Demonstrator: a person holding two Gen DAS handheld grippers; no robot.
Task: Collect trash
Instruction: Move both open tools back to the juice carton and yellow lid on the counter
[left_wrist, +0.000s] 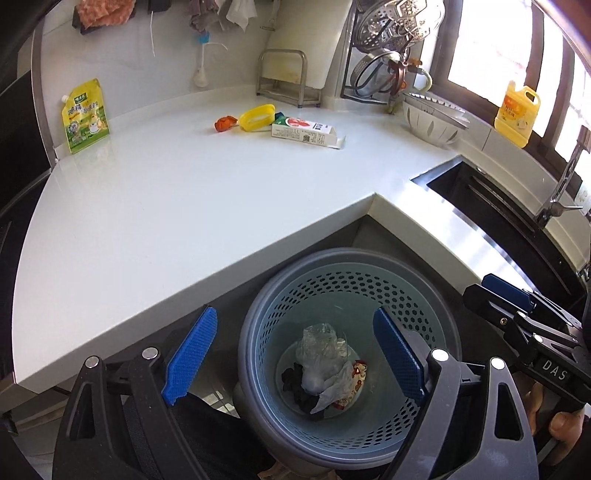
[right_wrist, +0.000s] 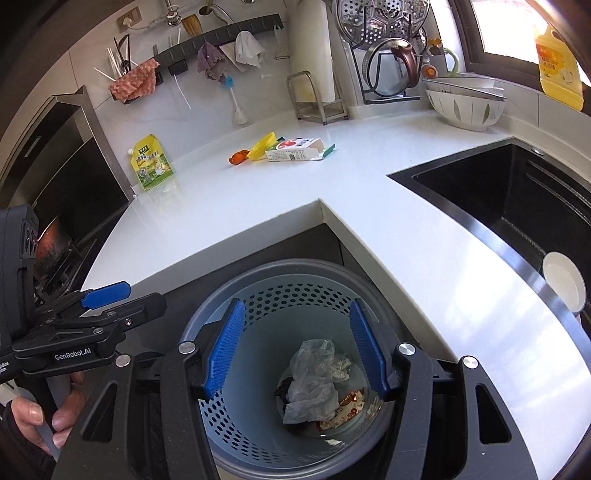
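A grey-blue perforated trash basket (left_wrist: 343, 284) (right_wrist: 280, 291) stands on the floor in the counter's inner corner. In it lie crumpled clear plastic (left_wrist: 325, 347) (right_wrist: 314, 373), a black scrap and a red-white wrapper (right_wrist: 347, 406). My left gripper (left_wrist: 295, 354) is open and empty above the basket. My right gripper (right_wrist: 299, 347) is open and empty above it too; it shows at the right edge of the left wrist view (left_wrist: 517, 314). On the white counter lie a milk carton (left_wrist: 306, 131) (right_wrist: 295, 149), a yellow lid (left_wrist: 256, 116) (right_wrist: 263, 144) and an orange wrapper (left_wrist: 225, 123) (right_wrist: 238, 157).
A yellow-green spout pouch (left_wrist: 85, 116) (right_wrist: 151, 164) leans at the wall on the left. A black sink (right_wrist: 517, 206) with a white bowl (right_wrist: 563, 280) lies to the right. A dish rack (left_wrist: 388, 55), a white colander bowl (right_wrist: 465, 105) and a yellow detergent jug (left_wrist: 517, 114) stand behind.
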